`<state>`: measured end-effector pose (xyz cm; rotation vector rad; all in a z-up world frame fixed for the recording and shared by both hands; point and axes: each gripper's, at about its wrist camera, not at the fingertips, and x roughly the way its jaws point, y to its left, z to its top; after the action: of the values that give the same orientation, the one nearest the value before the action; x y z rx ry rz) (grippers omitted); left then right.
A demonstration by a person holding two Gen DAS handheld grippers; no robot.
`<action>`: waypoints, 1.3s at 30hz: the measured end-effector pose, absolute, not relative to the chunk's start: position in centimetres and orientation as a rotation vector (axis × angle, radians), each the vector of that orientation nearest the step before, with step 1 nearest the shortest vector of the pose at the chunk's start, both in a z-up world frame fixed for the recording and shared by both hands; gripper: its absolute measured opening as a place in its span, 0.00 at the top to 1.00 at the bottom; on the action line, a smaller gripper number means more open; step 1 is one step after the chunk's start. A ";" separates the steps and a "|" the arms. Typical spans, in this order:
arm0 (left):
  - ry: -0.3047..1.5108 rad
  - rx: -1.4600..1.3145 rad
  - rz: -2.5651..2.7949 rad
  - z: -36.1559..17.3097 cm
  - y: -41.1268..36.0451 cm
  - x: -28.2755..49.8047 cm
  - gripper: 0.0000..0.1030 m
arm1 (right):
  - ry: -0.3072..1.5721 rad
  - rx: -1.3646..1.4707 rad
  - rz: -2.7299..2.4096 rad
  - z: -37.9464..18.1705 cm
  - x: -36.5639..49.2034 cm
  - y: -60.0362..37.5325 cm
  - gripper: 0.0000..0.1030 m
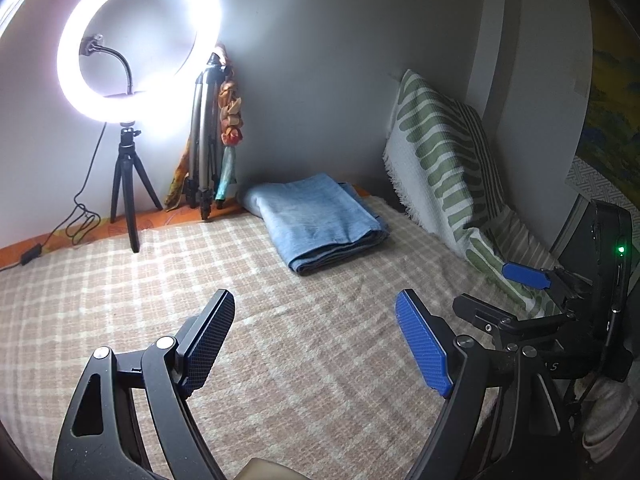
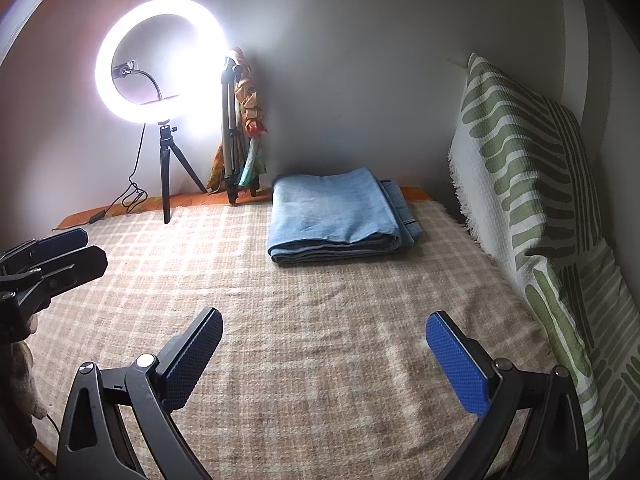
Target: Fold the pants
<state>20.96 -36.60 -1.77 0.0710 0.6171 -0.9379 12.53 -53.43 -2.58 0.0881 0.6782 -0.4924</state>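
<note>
Both grippers stand wide open and hold nothing: the left gripper (image 1: pixel 316 344) and the right gripper (image 2: pixel 324 356) hang over the bare checked blanket (image 2: pixel 320 360), with only blanket between their blue pads. In the right wrist view the left gripper shows also at the left edge, and in the left wrist view a blue pad of the right gripper shows at the right edge.

The blanket, beige with pale squares, covers the bed almost up to the grey wall. A big cushion (image 2: pixel 532 200) with green stripes leans along the right side. At the far left a lit ring light (image 2: pixel 160 60) stands on a small black tripod (image 2: pixel 166 176), and a folded silver tripod (image 2: pixel 232 136) leans in the corner beside a colourful cloth.

The pants (image 2: pixel 336 212), light blue denim, lie folded in a neat packet on the far part of the blanket, near the wall, well apart from both grippers
</note>
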 end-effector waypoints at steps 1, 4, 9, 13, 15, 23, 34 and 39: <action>0.617 0.072 -0.939 -1.8 -36.6 21.0 0.20 | 0.678 0.088 -0.492 -2.6 12.5 -53.4 0.00; 0.622 0.074 -0.942 -1.8 -36.7 21.0 0.20 | 0.679 0.088 -0.492 -2.5 12.6 -53.4 0.00; 0.627 0.080 -0.948 -1.9 -36.8 21.0 0.20 | 0.685 0.086 -0.488 -2.8 12.5 -53.4 0.00; 0.626 0.079 -0.947 -1.9 -36.8 20.9 0.20 | 0.689 0.088 -0.485 -2.9 12.6 -53.5 0.00; 0.626 0.079 -0.946 -1.9 -36.9 20.9 0.20 | 0.690 0.089 -0.486 -3.0 12.6 -53.6 0.00; 0.628 0.087 -0.930 -1.9 -36.8 20.8 0.19 | 0.694 0.088 -0.483 -3.0 12.7 -53.3 0.00; 0.647 0.082 -0.923 -2.0 -36.8 21.1 0.19 | 0.705 0.084 -0.474 -3.5 12.9 -53.4 0.00; 0.650 0.102 -0.890 -2.2 -36.9 21.0 0.19 | 0.711 0.083 -0.472 -3.7 13.0 -53.4 0.00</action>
<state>20.96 -36.93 -2.19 0.1022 0.6500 -0.8896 13.02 -53.36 -3.67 0.0832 0.7106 -0.4716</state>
